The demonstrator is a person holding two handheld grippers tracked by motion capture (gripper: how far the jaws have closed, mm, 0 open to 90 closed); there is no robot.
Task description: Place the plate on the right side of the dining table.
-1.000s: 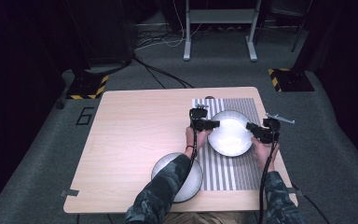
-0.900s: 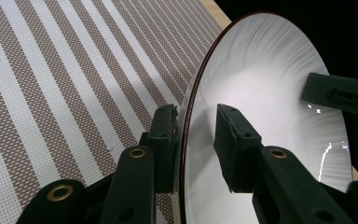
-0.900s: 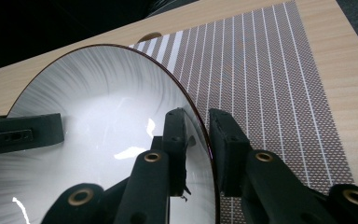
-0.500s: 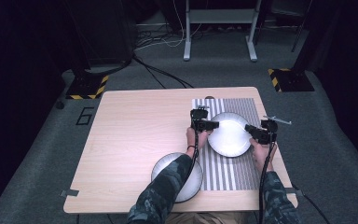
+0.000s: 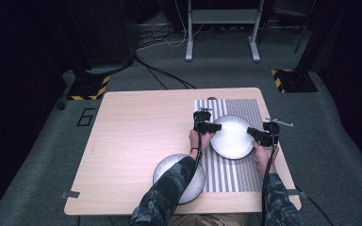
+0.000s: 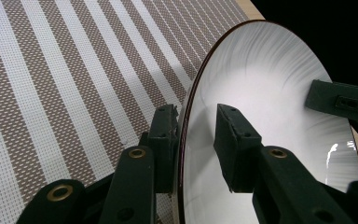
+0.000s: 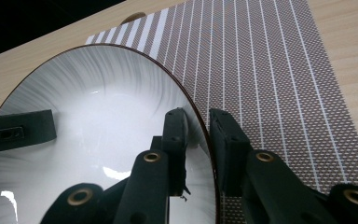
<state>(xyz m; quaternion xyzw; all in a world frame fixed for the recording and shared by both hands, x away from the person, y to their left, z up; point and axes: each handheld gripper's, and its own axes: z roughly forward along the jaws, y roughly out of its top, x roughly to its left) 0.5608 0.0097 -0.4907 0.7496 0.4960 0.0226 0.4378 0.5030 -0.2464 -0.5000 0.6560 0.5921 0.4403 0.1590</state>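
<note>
A white plate (image 5: 231, 137) with a thin dark rim is held over the striped placemat (image 5: 235, 174) on the right half of the table. My left gripper (image 5: 212, 127) is shut on the plate's left rim, one jaw under it and one inside (image 6: 193, 140). My right gripper (image 5: 253, 133) is shut on the opposite rim (image 7: 199, 140). The plate (image 6: 270, 93) looks tilted in both gripper views, with the brown-and-white mat (image 7: 270, 60) behind it. Each gripper view shows the other gripper's jaw across the plate.
A second grey-white plate (image 5: 166, 165) lies near the table's front edge, partly under the person's left forearm. The wooden table (image 5: 132, 141) stretches bare to the left. Cables and a stand's legs lie on the floor beyond.
The plate and both grippers have drifted very slightly to the left and toward the person. Both grips look the same.
</note>
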